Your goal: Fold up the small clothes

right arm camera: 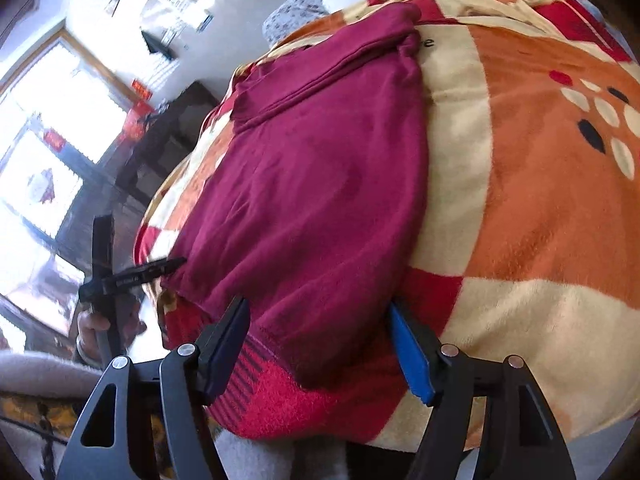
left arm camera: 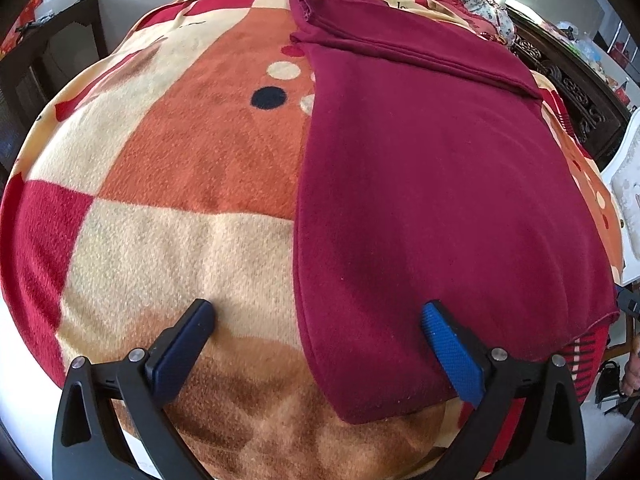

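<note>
Right, both grippers are low at the near edge and nothing's been picked up. The left gripper (left arm camera: 318, 316) is spread wide, empty; its left pad sits over bare blanket and its right blue pad (left arm camera: 450, 356) over the near part of the dark maroon knit garment (left arm camera: 420, 184). The right gripper (right arm camera: 318, 318) is also wide open, empty, straddling the garment's near hem corner. Can't tell whether the pads touch the cloth.

Risks from here, imo:
- The garment looks already folded lengthwise, w/ a sleeve laid across the far end. Pinch only the top layer and the stack peels apart, so the fold's undone.
- The fleecy checked blanket in orange, cream and red (left arm camera: 168, 240) lies directly under it. Go too deep and a pad grabs the blanket too, dragging the whole surface.
- In the right wrist view the hem hangs just at the blanket's near edge; a tug toward the person could slide it off.
- If the two grippers lift unevenly, the next fold comes out skewed.

The garment itself: soft, matte, slightly fuzzy knit, deep maroon. It lies as a long smooth panel running away from the grippers, w/ a double-stitched band visible at the far end and a ribbed hem near. A few shallow creases show mid-body in the right wrist view; otherwise flat.
</note>
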